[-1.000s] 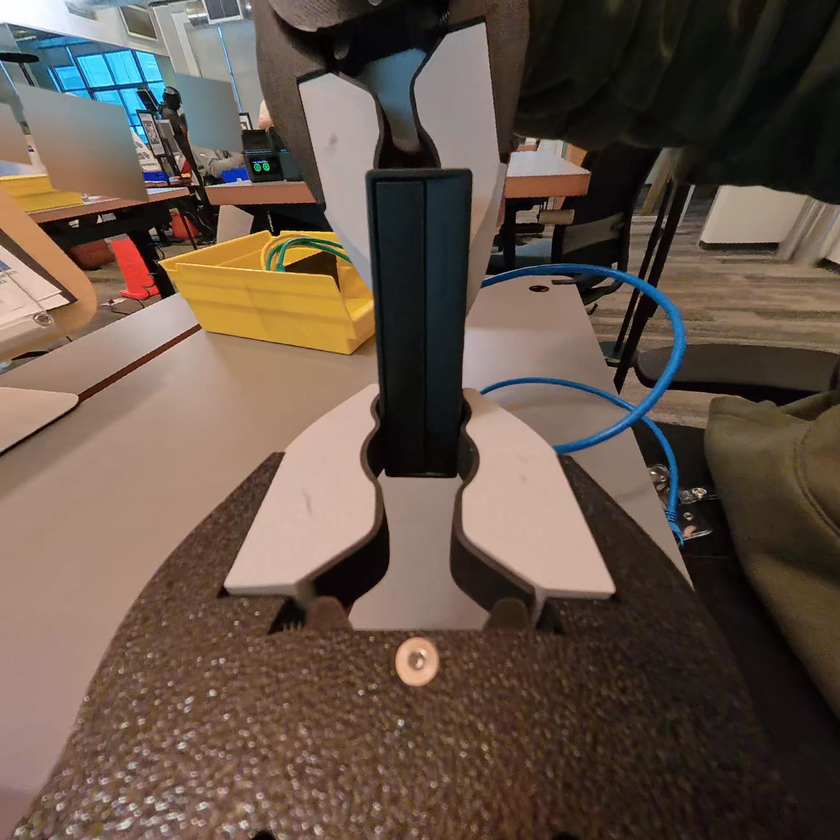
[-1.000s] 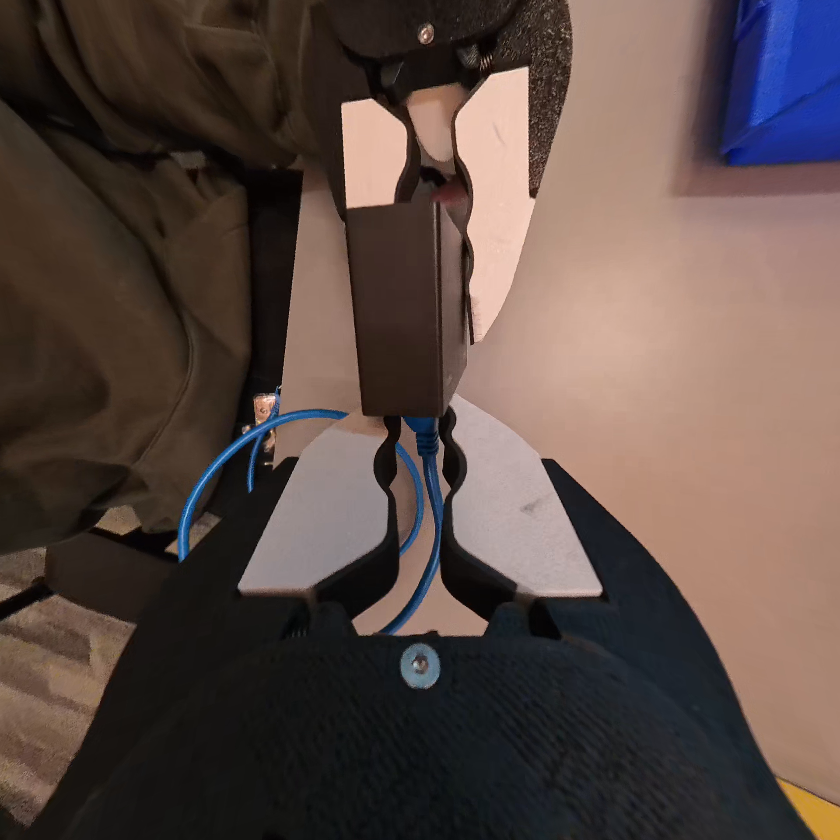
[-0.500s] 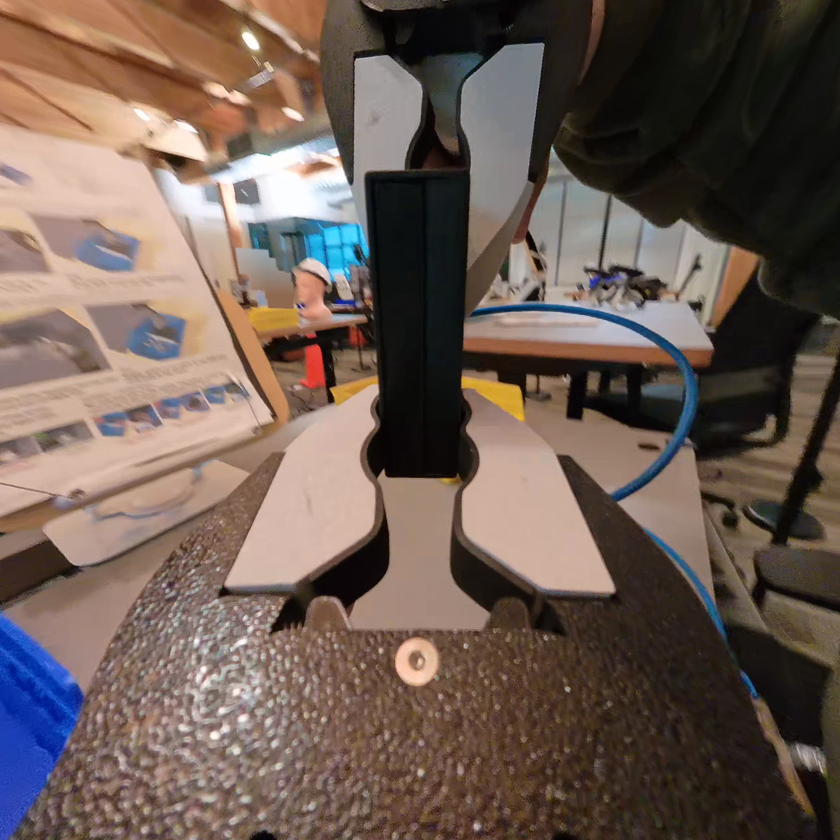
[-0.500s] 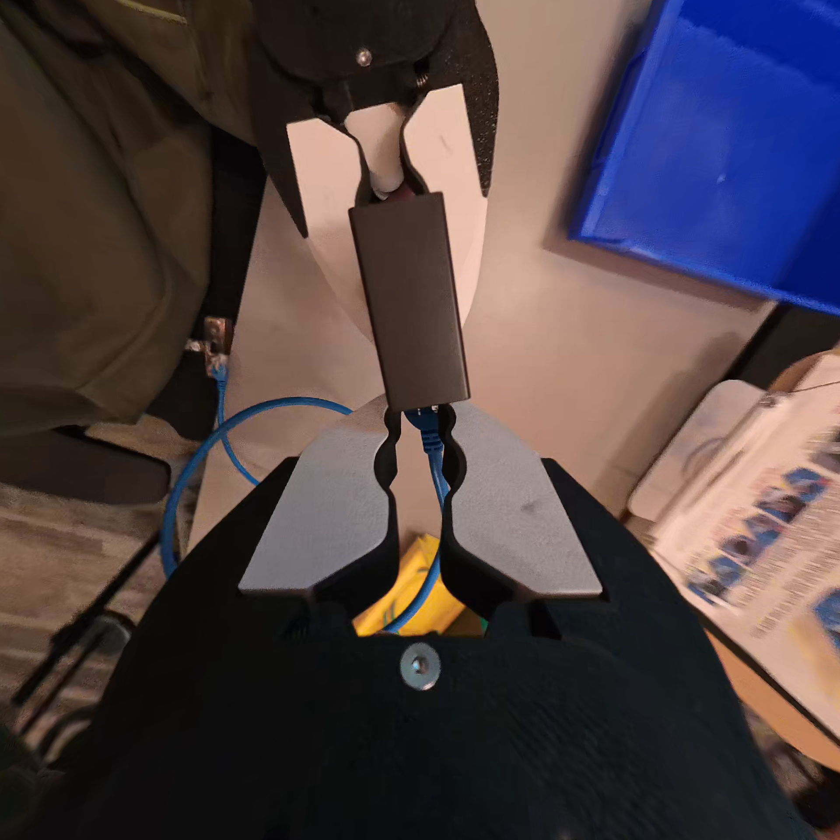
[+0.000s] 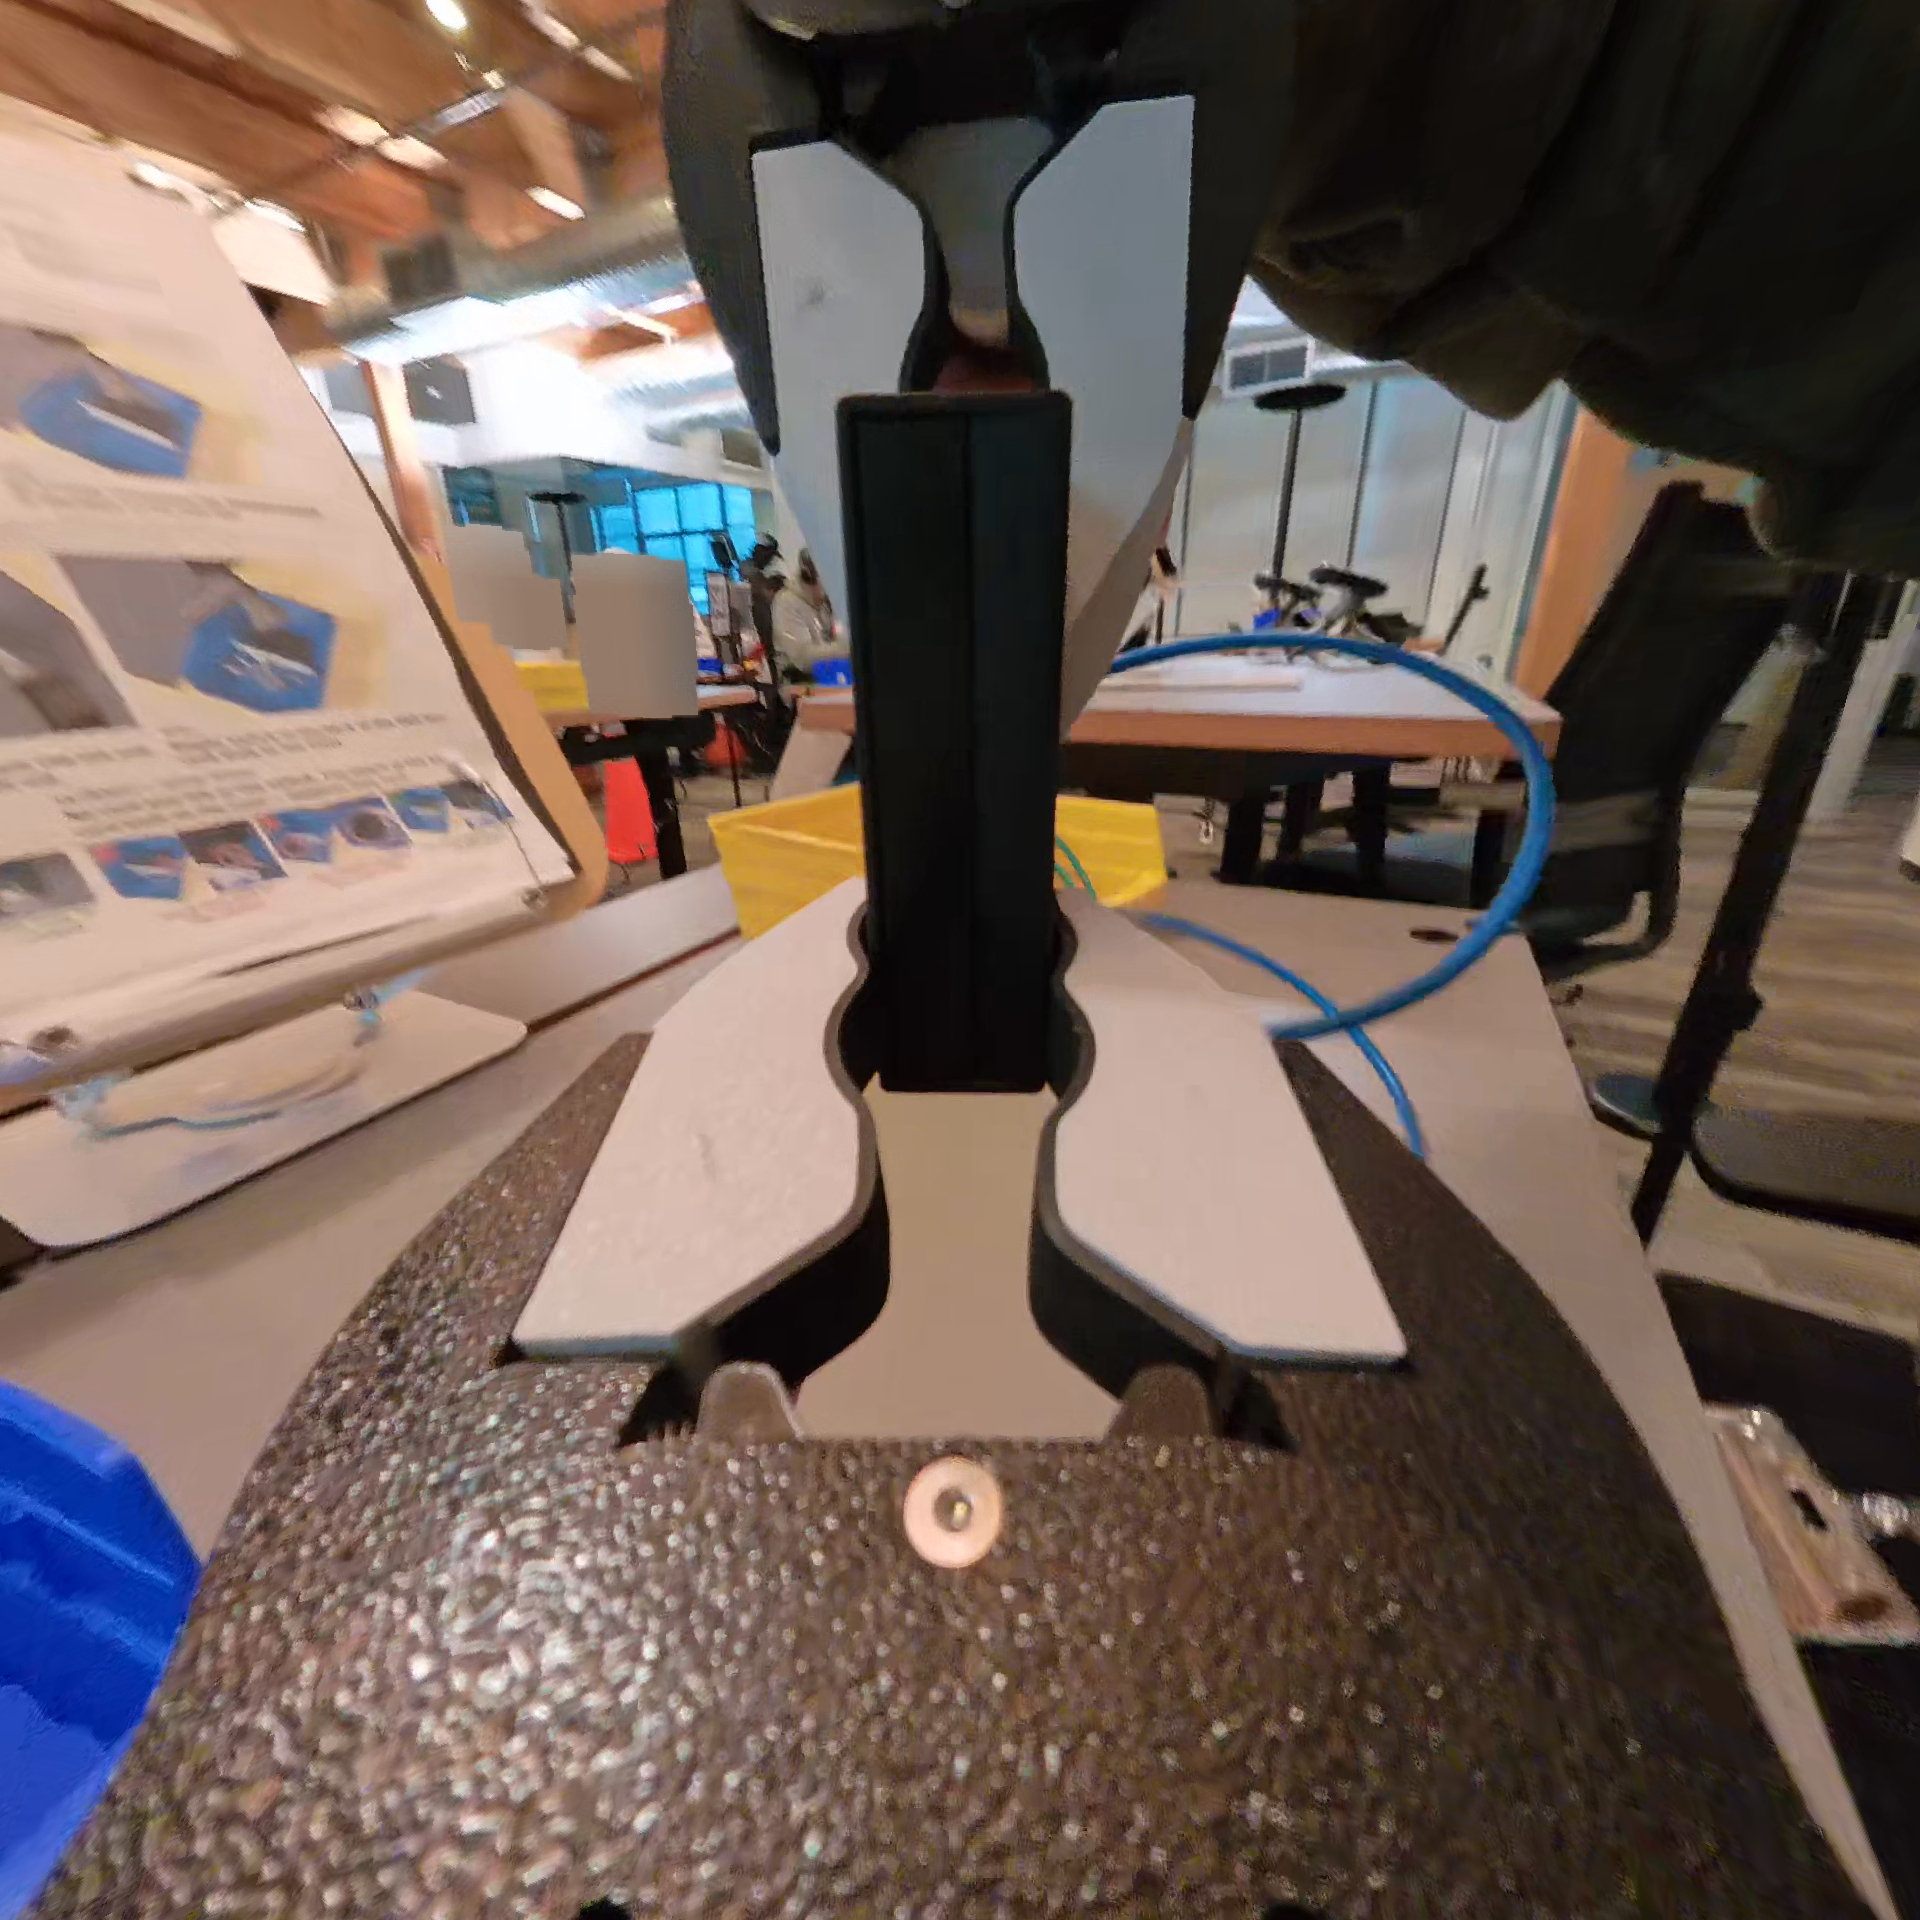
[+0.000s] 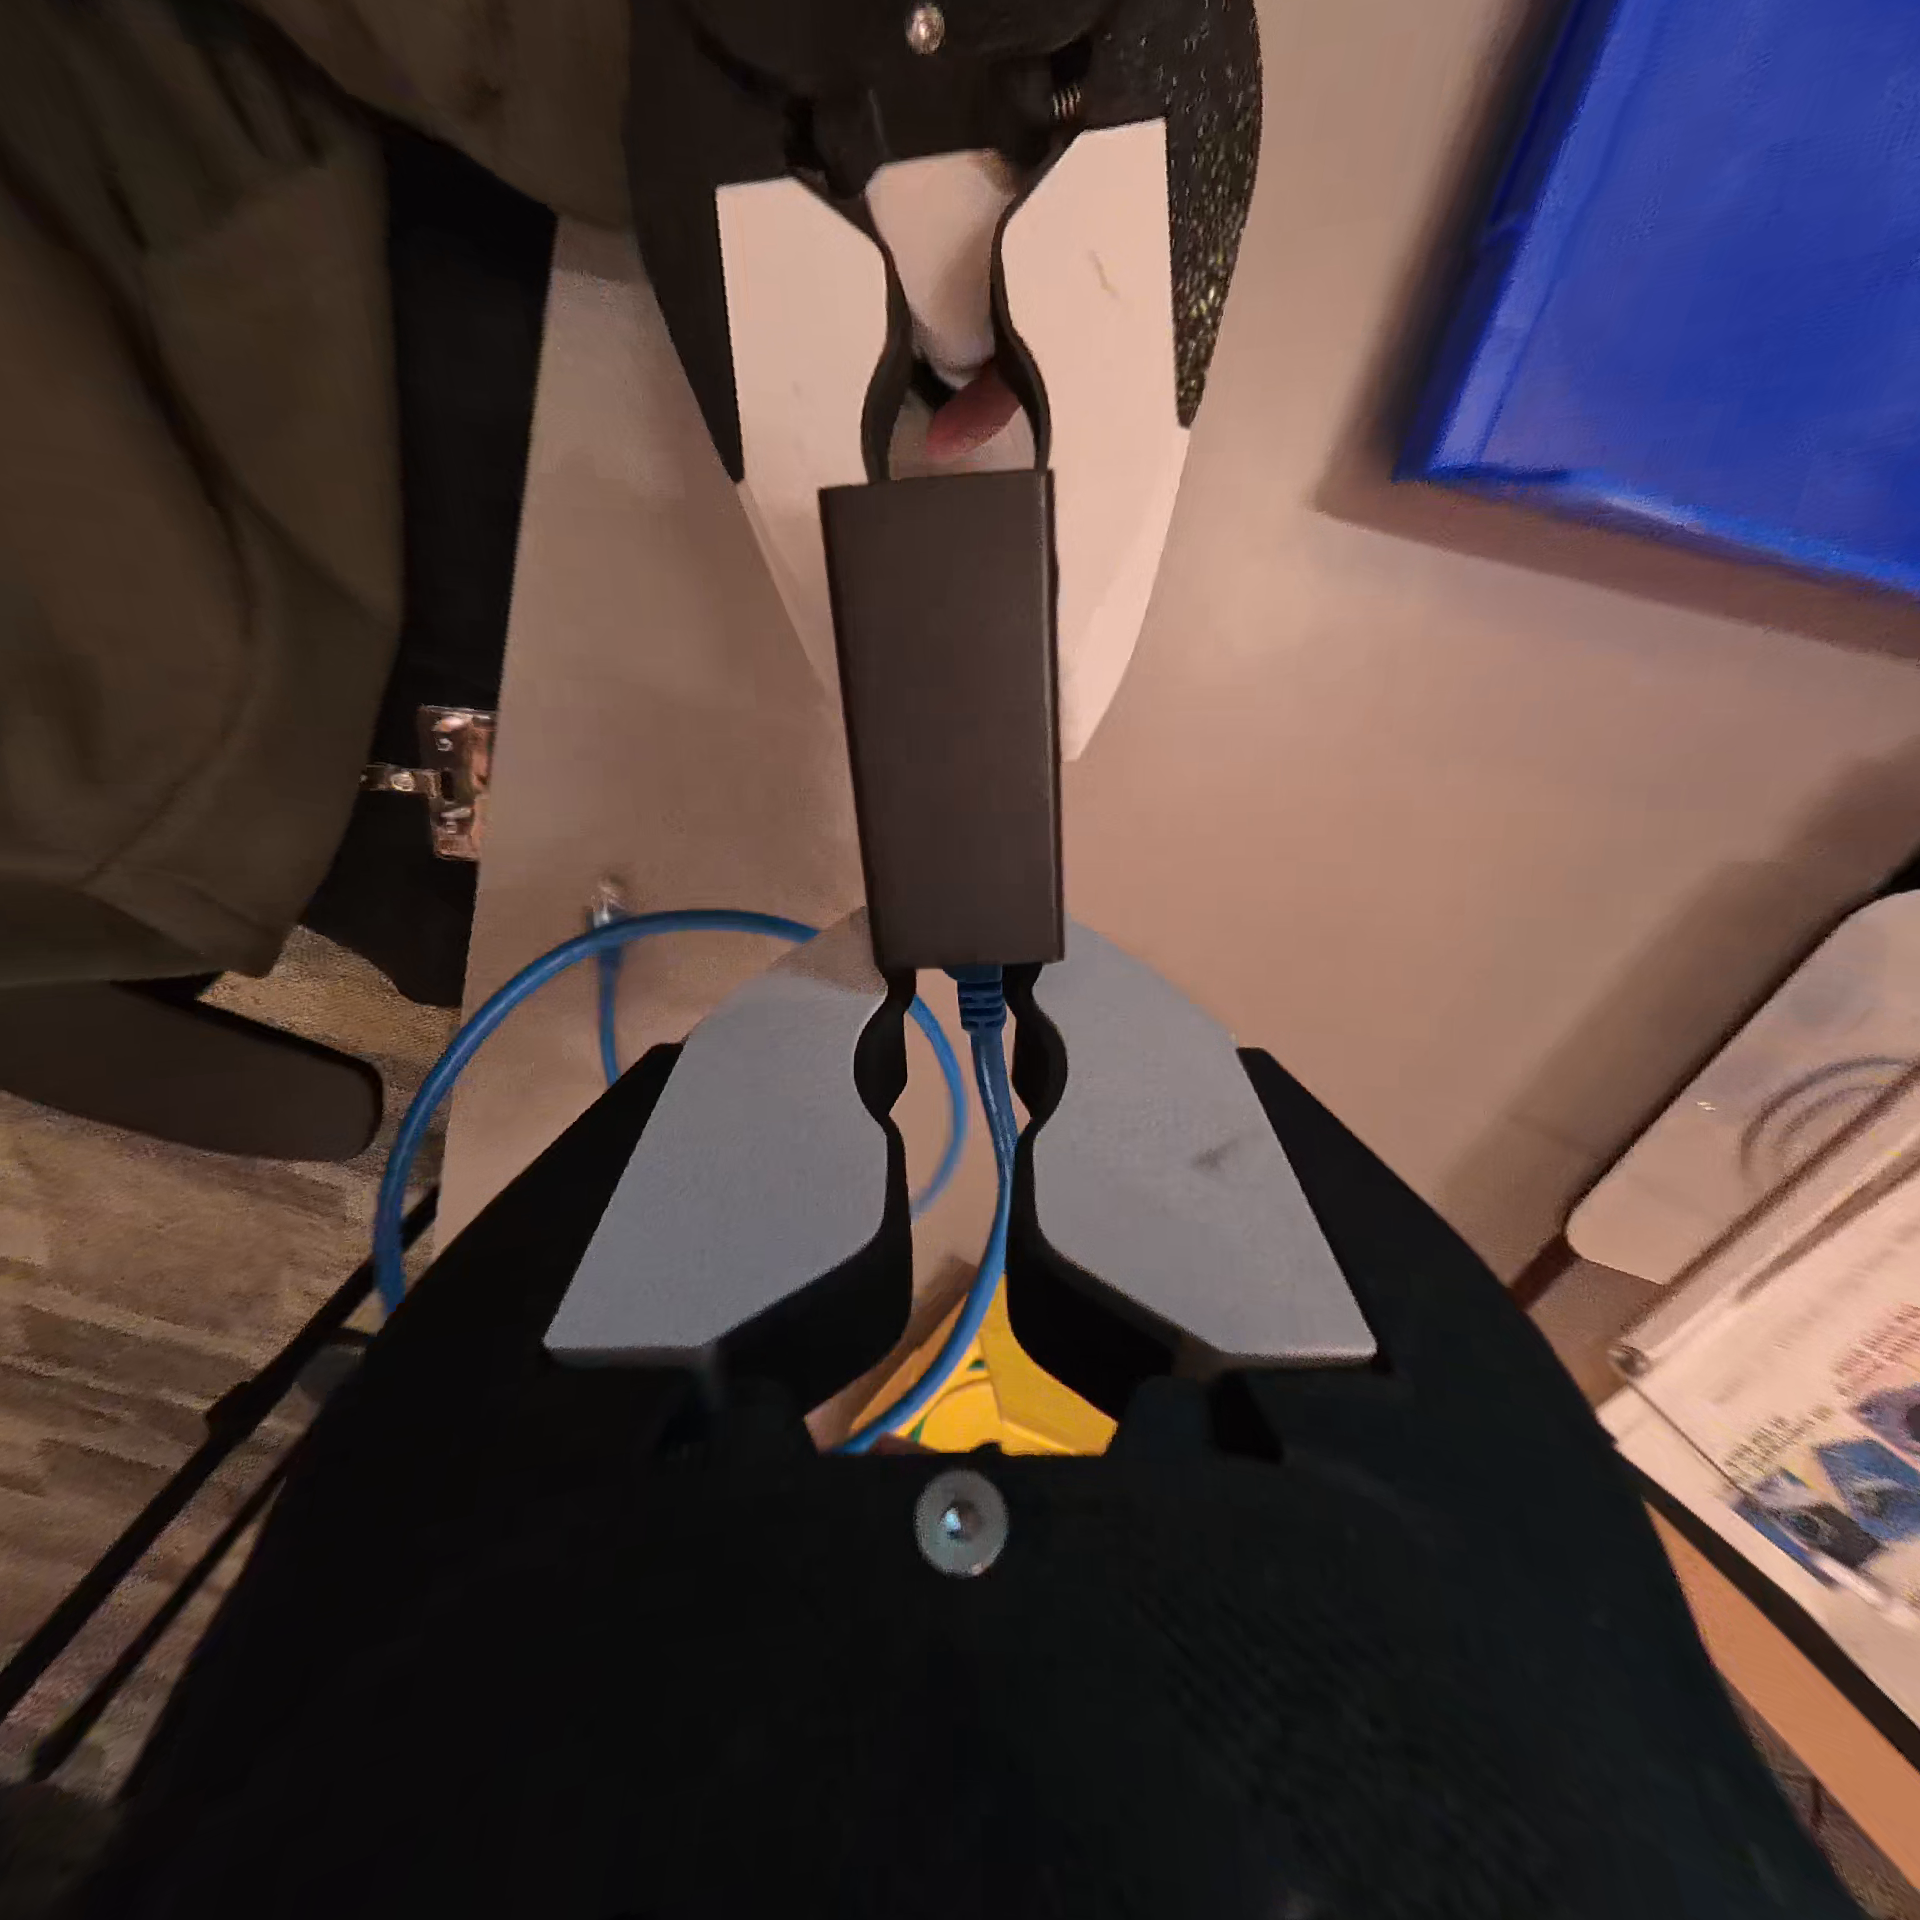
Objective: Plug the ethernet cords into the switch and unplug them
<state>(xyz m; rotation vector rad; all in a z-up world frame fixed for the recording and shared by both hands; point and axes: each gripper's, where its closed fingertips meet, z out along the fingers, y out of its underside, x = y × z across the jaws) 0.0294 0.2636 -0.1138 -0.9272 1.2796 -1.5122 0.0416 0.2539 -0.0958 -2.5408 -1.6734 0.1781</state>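
My left gripper [image 5: 956, 935] is shut on one end of a slim black switch [image 5: 956, 675], held in the air above the table. My right gripper [image 5: 971, 374] faces it from the far end. In the right wrist view my right gripper [image 6: 961, 982] is closed on the blue ethernet plug [image 6: 979, 1003], which sits in the switch [image 6: 951, 707] port. The left gripper [image 6: 951, 457] holds the far end. The blue cord [image 6: 468, 1039] loops down to the table edge, and its free plug [image 6: 605, 914] lies there.
A yellow bin [image 5: 790, 852] with a green cord stands behind the switch. A blue bin [image 6: 1683, 291] sits on the beige table [image 6: 1351, 831]. A tilted instruction sheet on a stand [image 5: 208, 675] is to the left. An olive sleeve [image 6: 187, 520] and a chair are at the table edge.
Both grippers have swung together with the switch, so the sheet stand and blue bin come into view. The switch has moved from over the table edge to over the table. The grips are unchanged.
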